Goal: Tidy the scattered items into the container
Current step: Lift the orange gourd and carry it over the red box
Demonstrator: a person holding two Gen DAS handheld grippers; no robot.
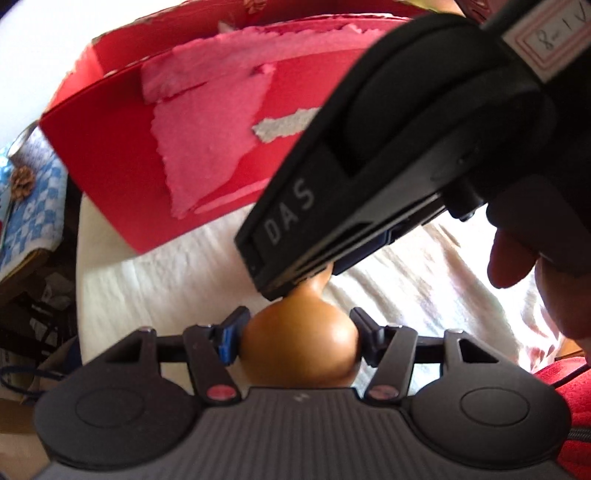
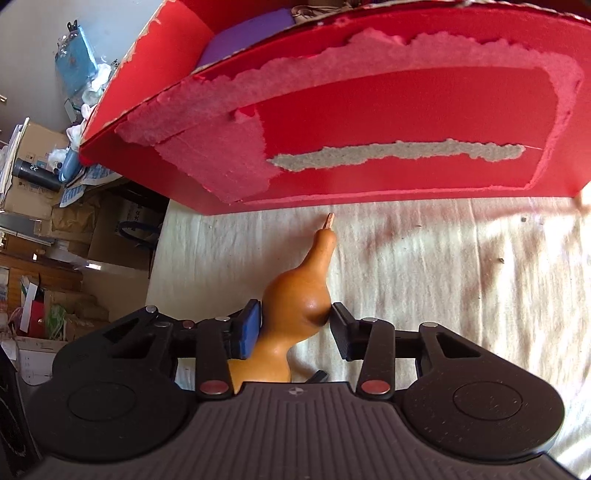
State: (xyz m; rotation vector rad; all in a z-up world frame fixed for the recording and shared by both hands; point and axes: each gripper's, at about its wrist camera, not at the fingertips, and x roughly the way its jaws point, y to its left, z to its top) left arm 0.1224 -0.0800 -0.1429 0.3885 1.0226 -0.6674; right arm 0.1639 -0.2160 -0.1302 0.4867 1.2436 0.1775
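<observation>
A tan, pear-shaped gourd with a thin neck lies on the white cloth. My left gripper is shut on its round bottom bulb. My right gripper, seen from outside in the left wrist view, is shut on the gourd at its upper bulb; the neck and stem point toward the box. The red cardboard box, with torn pink patches on its front wall, stands just beyond the gourd; it also shows in the left wrist view.
The white cloth covers the surface in front of the box. A purple item lies inside the box. Cardboard boxes and clutter fill the room at the left. A blue checkered cloth lies at the left.
</observation>
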